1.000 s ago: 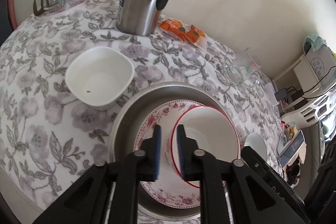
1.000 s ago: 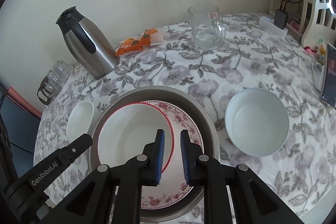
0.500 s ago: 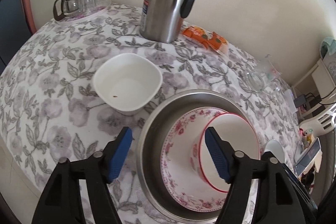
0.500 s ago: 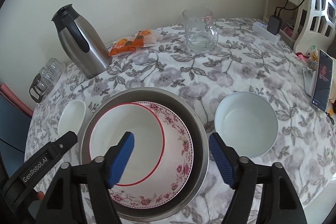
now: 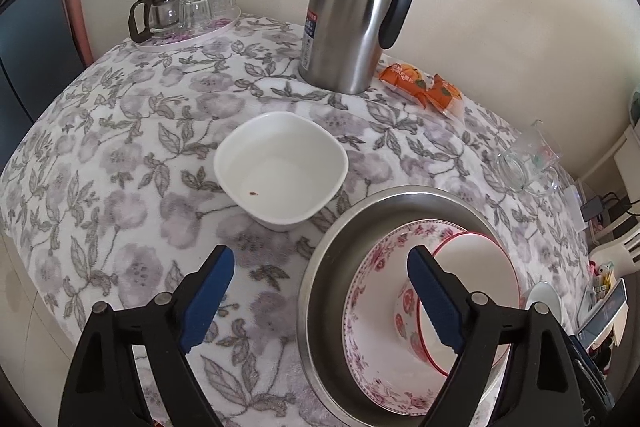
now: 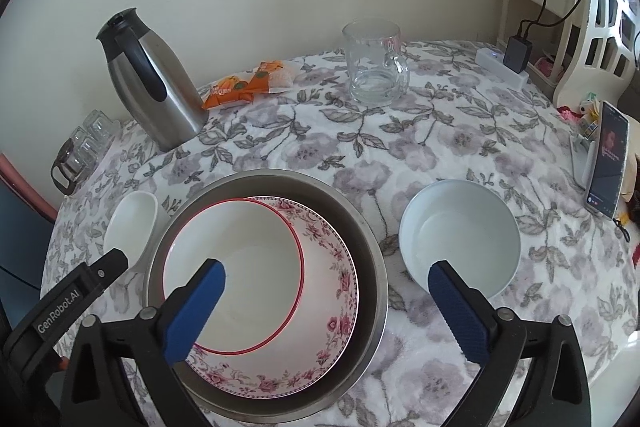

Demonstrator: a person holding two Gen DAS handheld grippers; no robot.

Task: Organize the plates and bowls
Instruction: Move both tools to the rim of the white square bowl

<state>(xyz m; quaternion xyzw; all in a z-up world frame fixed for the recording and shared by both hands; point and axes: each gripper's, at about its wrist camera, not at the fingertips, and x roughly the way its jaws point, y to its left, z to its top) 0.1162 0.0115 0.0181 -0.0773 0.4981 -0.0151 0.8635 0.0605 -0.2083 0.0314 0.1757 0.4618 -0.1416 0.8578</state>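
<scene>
Floral tablecloth (image 6: 460,139) carries a steel basin (image 6: 372,267) holding the red-rimmed bowl (image 6: 248,267); both grippers' fingers (image 5: 206,291) (image 6: 456,311) gape empty.

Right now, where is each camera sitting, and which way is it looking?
Left wrist: sits on the left gripper, looking across the table at the square white bowl and thermos; its open blue fingers show.
Right wrist: sits on the right gripper, looking down at the metal basin and round white bowl; its open fingers show.
Both see the basin, red-rimmed bowl and thermos.
</scene>
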